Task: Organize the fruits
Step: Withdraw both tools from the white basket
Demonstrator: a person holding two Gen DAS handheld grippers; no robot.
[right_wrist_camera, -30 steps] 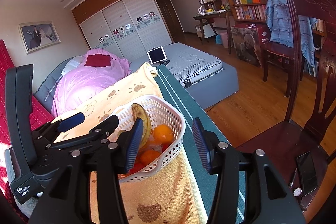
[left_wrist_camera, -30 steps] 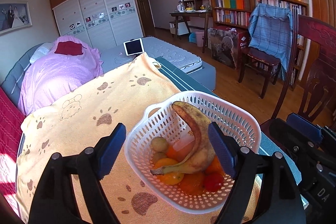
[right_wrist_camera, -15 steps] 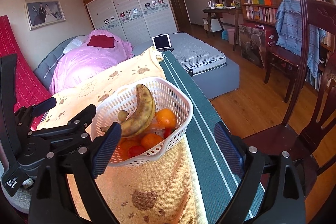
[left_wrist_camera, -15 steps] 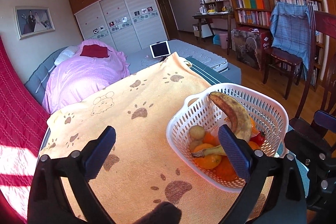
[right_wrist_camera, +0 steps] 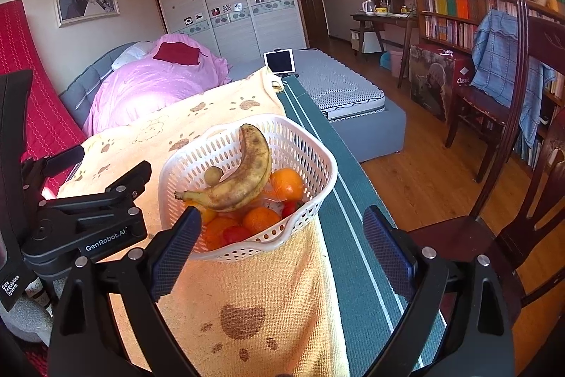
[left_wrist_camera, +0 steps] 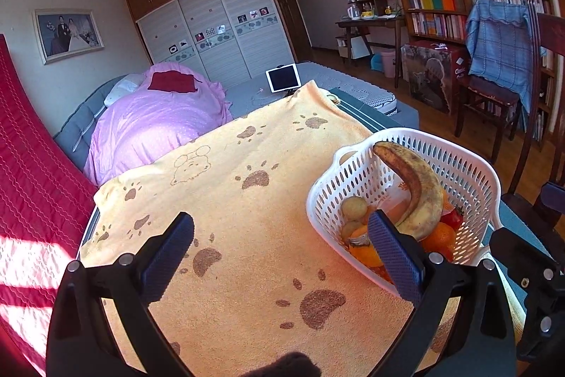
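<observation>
A white perforated plastic basket sits on a yellow paw-print towel near the towel's right edge, beside a green striped cloth. In the right wrist view it fills the centre of the frame; in the left wrist view it lies at the right. Every fruit in sight is inside it: a brown-spotted banana lies across the top of the heap, oranges crowd beneath, a small round tan fruit rests by the banana's stem end, and red fruits, perhaps tomatoes, show low at the near wall.

The left gripper hangs over bare towel in the lower middle of its frame, jaws spread wide and holding nothing. The right gripper hangs in front of the basket, likewise spread wide and empty, its left finger just before the basket's near wall.

As for progress, no fruit lies loose on the towel or cloth in either view, so the fruit lies gathered in one container as the task might want. The same scene would equally suit fruit waiting to be taken out and sorted onto the towel. The pictures do not settle which. Both grippers stand free of the basket.
</observation>
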